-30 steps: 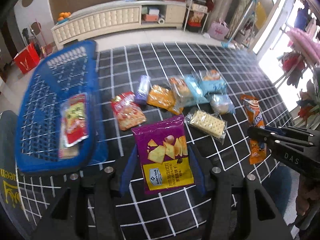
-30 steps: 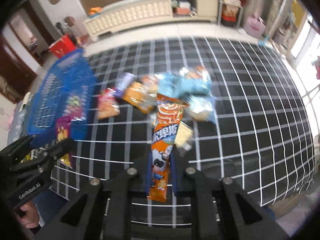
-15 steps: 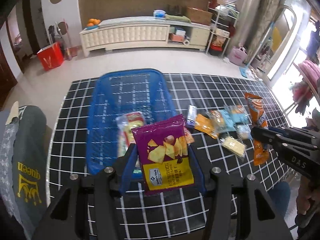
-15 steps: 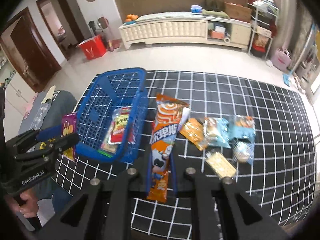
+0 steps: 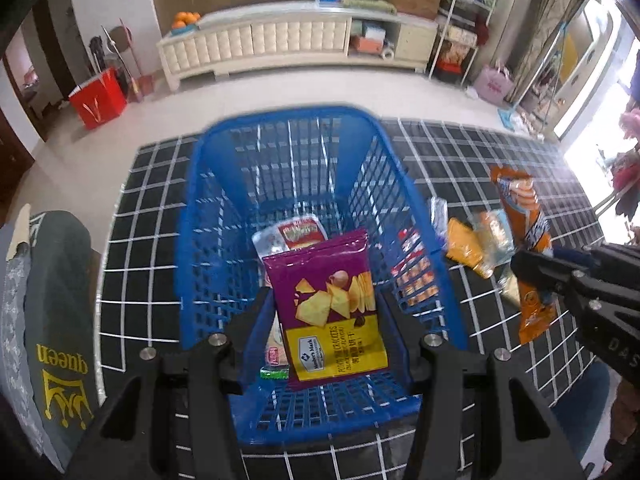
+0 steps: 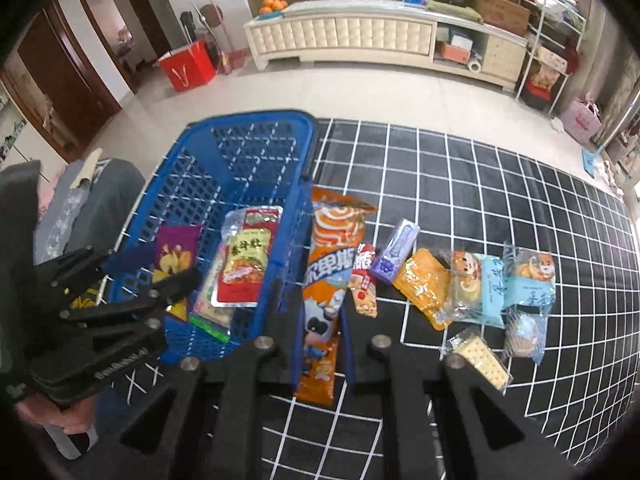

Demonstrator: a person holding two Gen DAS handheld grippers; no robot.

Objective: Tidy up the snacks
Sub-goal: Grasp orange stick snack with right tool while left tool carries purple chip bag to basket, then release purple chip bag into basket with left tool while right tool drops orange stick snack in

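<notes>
My left gripper [image 5: 326,320] is shut on a purple and yellow cracker bag [image 5: 330,304], held over the inside of the blue basket [image 5: 208,216]. A red and clear snack pack [image 5: 298,232] lies on the basket floor behind it. My right gripper [image 6: 322,332] is shut on a long orange wafer packet [image 6: 330,280], just right of the blue basket [image 6: 248,156] wall. From the right wrist view the left gripper [image 6: 132,280] and its purple bag [image 6: 174,254] hang over the basket's near left corner. The right gripper [image 5: 536,268] with the orange packet [image 5: 524,216] shows at the right of the left wrist view.
Several loose snacks lie on the black grid tablecloth [image 6: 500,184] right of the basket: a purple pack [image 6: 394,252], an orange pouch [image 6: 424,284], light blue cake packs [image 6: 528,276], a cracker pack [image 6: 482,360]. A grey garment [image 5: 56,320] lies left of the table.
Both grippers moved left across the table with their packets. The left one now holds the purple bag over the basket's inside; the right one has come up beside the basket's right wall.
</notes>
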